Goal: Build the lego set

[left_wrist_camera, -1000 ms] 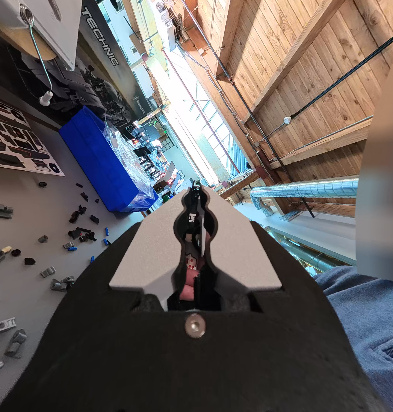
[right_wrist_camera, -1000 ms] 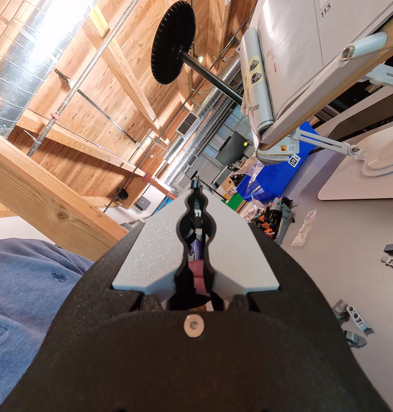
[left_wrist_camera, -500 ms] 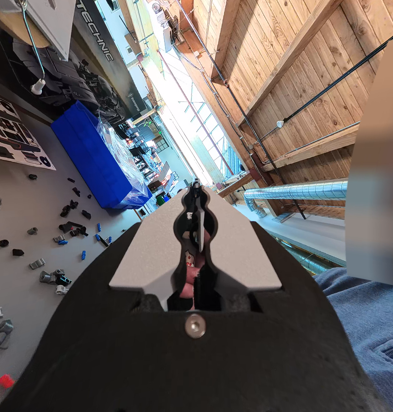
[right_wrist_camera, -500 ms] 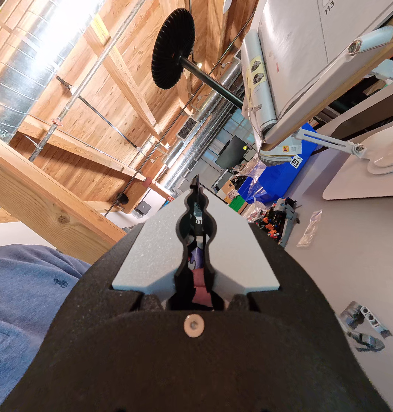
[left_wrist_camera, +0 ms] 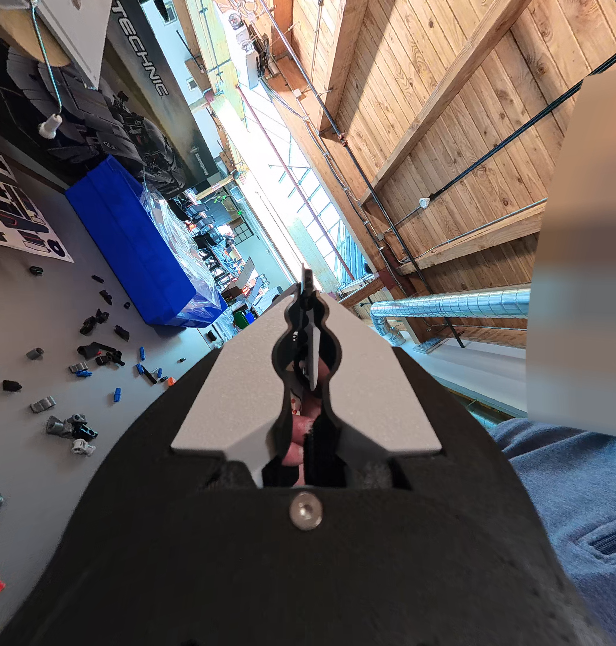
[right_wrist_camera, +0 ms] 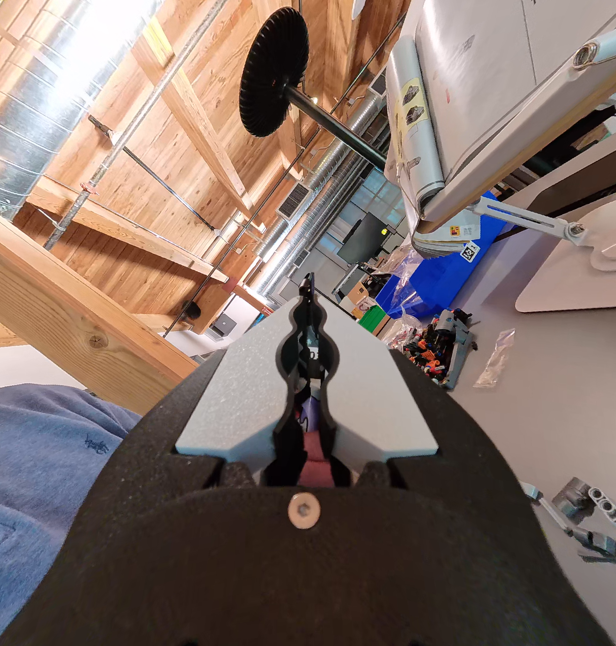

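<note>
Left wrist view first: the left gripper [left_wrist_camera: 307, 279] has its grey jaws pressed together, tips meeting on a thin dark sliver I cannot identify, so whether it holds anything I cannot tell. Out at nine o'clock lie the loose black, grey and blue lego pieces [left_wrist_camera: 100, 353] scattered on the grey tabletop [left_wrist_camera: 37, 314], a blue plastic bin [left_wrist_camera: 135, 241] at ten o'clock with clear plastic wrap spilling from it, and a printed sticker sheet [left_wrist_camera: 16, 216] beside it — none of this shows on the other side. Right wrist view: the right gripper [right_wrist_camera: 308, 285] is likewise closed to a slit, contents unclear. At three o'clock sits a partly built lego model [right_wrist_camera: 439, 346], grey frame with orange and black parts, a small clear plastic bag [right_wrist_camera: 495, 360] just beside it — and grey beam pieces [right_wrist_camera: 593, 503] at four o'clock.
</note>
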The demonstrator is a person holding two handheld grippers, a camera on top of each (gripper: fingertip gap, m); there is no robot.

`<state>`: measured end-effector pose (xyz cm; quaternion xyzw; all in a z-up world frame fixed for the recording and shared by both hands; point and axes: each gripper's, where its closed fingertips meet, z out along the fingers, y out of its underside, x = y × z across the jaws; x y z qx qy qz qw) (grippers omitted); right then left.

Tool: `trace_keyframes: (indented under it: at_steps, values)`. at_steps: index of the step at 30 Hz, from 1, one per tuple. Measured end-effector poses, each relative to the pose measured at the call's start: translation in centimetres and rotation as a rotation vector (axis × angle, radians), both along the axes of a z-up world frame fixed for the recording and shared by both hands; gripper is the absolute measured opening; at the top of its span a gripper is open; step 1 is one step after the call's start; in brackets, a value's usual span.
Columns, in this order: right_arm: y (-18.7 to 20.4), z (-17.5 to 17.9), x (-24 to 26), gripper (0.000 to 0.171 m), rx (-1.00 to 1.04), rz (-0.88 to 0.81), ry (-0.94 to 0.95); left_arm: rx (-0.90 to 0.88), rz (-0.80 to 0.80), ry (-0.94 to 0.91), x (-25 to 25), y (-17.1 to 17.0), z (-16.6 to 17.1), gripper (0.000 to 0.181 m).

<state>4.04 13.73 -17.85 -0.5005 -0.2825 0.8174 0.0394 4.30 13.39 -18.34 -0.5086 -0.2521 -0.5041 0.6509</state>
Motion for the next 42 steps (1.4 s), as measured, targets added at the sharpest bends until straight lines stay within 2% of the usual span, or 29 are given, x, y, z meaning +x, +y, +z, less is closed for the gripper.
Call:
trace_keyframes:
  at_steps: [17,22,25,34,37,40,42]
  values:
    - [0.7,0.1,1.1,0.007,0.006,-0.022,-0.003,0.007,0.014,0.031,0.3,-0.3,0.3,0.005]
    - [1.3,0.2,2.0,0.014,0.009,-0.033,-0.003,-0.009,0.024,0.120,0.7,0.2,0.2,0.004]
    - [1.7,0.3,2.6,0.018,0.038,-0.043,-0.010,-0.046,0.071,0.340,1.5,0.5,0.2,0.004]
    - [2.7,0.7,4.5,0.020,0.136,-0.076,-0.036,-0.116,0.285,1.313,4.3,1.2,0.5,0.006]
    - [2.5,1.0,5.1,0.021,0.194,-0.060,-0.024,-0.102,0.283,1.503,5.3,1.3,0.4,0.005]
    - [2.0,0.7,6.0,0.019,0.405,-0.055,-0.025,-0.095,0.250,1.615,6.2,1.4,0.0,0.005]
    - [1.6,0.3,6.7,0.022,0.621,-0.067,-0.019,-0.082,0.215,1.665,6.6,1.4,-0.2,0.005]
